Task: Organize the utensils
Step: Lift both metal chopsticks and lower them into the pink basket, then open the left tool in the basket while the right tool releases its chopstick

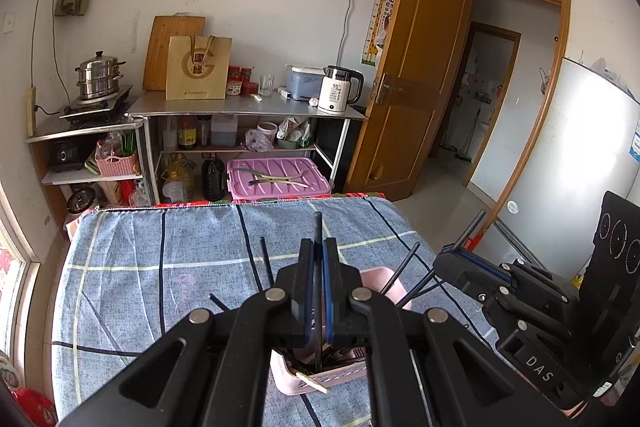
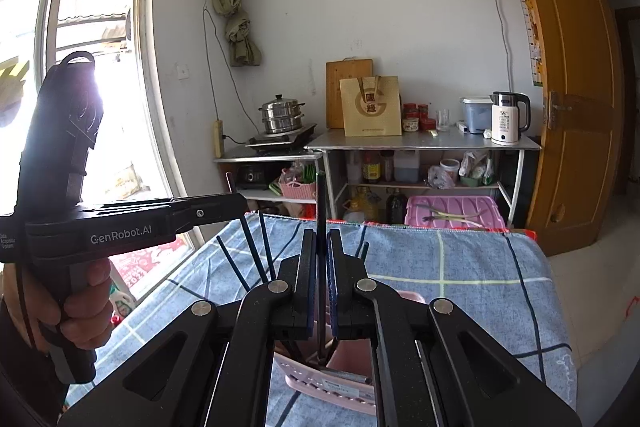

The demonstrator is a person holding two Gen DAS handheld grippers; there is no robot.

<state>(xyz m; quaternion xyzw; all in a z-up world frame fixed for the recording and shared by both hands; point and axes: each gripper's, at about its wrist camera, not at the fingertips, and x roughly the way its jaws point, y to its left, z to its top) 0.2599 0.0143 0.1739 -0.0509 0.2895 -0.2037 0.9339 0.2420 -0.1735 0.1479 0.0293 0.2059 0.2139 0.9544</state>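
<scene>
A pink perforated utensil basket (image 1: 328,379) stands on the blue checked cloth, right under both grippers; it also shows in the right wrist view (image 2: 332,383). Several black chopsticks (image 1: 266,263) stick up out of it. My left gripper (image 1: 318,251) is shut on one upright black chopstick (image 1: 318,227) whose lower end reaches into the basket. My right gripper (image 2: 321,243) is shut on another upright black chopstick (image 2: 320,199) over the basket. The right gripper shows at the right of the left wrist view (image 1: 454,247), the left gripper at the left of the right wrist view (image 2: 232,199).
The cloth-covered table (image 1: 160,267) ends at a far edge. Behind it stand a metal shelf (image 1: 248,107) with a kettle (image 1: 340,89), a steamer pot (image 1: 98,75), bottles and a pink lidded box (image 1: 276,179). A wooden door (image 1: 416,67) stands open at right.
</scene>
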